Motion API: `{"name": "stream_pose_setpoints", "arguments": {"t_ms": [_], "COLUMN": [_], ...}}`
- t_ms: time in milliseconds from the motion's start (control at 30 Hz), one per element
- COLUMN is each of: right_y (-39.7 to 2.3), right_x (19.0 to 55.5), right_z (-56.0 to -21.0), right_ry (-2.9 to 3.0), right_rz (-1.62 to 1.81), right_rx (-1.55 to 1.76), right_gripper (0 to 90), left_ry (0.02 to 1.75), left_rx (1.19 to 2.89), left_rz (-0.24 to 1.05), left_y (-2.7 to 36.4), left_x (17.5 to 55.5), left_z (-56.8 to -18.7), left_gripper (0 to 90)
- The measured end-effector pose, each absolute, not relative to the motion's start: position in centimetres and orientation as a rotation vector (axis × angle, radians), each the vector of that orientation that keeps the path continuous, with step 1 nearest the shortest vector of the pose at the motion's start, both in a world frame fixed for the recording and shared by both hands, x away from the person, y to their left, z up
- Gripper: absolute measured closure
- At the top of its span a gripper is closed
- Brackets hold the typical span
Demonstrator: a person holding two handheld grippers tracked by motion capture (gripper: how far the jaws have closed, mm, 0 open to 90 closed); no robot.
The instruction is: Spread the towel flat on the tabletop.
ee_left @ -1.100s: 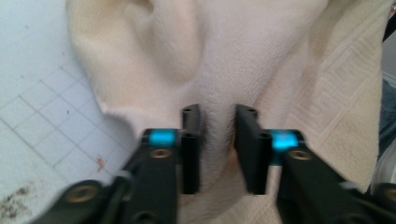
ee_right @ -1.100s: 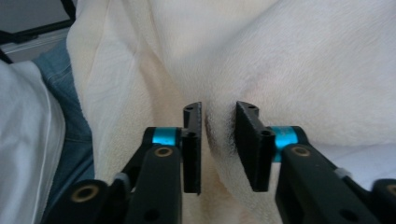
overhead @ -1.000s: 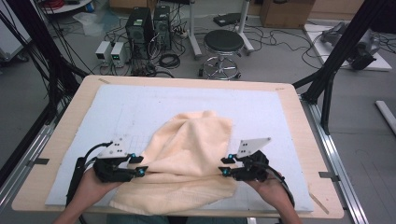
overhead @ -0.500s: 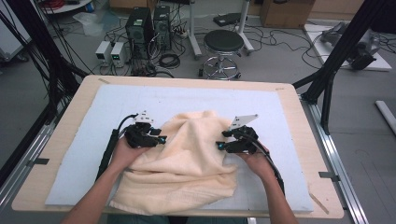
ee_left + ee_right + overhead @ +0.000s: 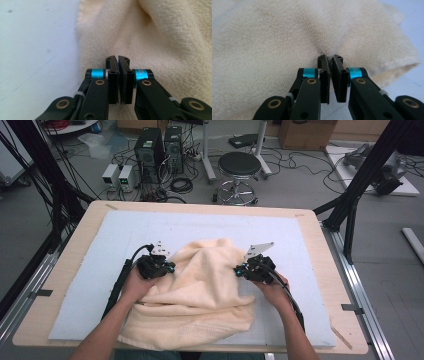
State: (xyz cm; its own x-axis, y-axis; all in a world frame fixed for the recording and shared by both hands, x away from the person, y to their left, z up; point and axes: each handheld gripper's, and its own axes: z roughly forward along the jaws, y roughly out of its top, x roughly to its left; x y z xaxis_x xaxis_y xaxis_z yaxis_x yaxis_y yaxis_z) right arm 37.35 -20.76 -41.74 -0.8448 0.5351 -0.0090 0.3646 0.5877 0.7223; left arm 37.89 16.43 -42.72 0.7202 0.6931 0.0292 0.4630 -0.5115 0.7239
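pinching cream towel (image 5: 200, 295), bunched mid-table on pale mat (image 5: 90, 285): left gripper (image 5: 170, 268) and right gripper (image 5: 239, 269) both just clamped shut on terry folds at opposite sides. soft, light, floppy; likely sags, so grip hems or corners.

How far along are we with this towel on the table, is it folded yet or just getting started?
Early on. Done: both grippers have just closed on the cream towel, the left gripper on its left side and the right gripper on its right, where cloth puckers at the tips. In hand: the grasp itself; the towel lies bunched and rumpled on the pale blue mat. Left: probably lifting, spreading flat, then folding, since no neat fold shows.
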Motion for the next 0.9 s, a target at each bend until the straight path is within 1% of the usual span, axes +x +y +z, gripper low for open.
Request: {"name": "stream_pose_setpoints", "arguments": {"t_ms": [133,200,333,433,533,633,733,800,867,900], "right_y": [-21.0,-20.8,-20.9,-20.9,-20.9,-21.4,-21.9,-22.2,-22.4,-22.5], "right_x": [37.9,38.0,37.5,35.6,32.9,30.1,28.0,27.2,27.0,27.2], "right_z": [-40.1,-39.0,-36.8,-35.8,-35.4,-36.1,-37.7,-38.4,-38.1,-37.5], "right_ry": [2.556,2.531,2.515,2.539,2.575,2.62,2.682,2.71,2.705,2.689], "right_rz": [1.142,1.154,1.206,1.185,1.164,1.184,1.177,1.167,1.186,1.207], "right_rx": [0.756,0.739,0.698,0.635,0.574,0.551,0.571,0.584,0.588,0.584], "right_gripper": [85.9,85.9,85.8,85.8,85.9,85.8,85.7,84.5,82.1,79.5], "left_ry": [0.932,0.939,0.929,0.849,0.809,0.779,0.75,0.723,0.689,0.683], "left_rx": [2.09,2.062,2.006,2.03,2.049,2.07,2.095,2.096,2.095,2.09], "left_rz": [0.455,0.485,0.465,0.492,0.472,0.413,0.355,0.334,0.332,0.345], "left_y": [18.7,19.8,22.0,22.3,22.5,22.6,22.3,22.2,22.0,21.9], "left_x": [37.6,37.1,35.2,32.0,29.2,26.3,24.0,23.5,24.0,24.5], "left_z": [-40.9,-40.0,-38.1,-36.9,-36.9,-37.7,-38.7,-38.6,-37.8,-37.4], "left_gripper": [87.1,87.2,87.2,87.1,87.2,87.1,86.8,84.1,76.1,73.1]}}
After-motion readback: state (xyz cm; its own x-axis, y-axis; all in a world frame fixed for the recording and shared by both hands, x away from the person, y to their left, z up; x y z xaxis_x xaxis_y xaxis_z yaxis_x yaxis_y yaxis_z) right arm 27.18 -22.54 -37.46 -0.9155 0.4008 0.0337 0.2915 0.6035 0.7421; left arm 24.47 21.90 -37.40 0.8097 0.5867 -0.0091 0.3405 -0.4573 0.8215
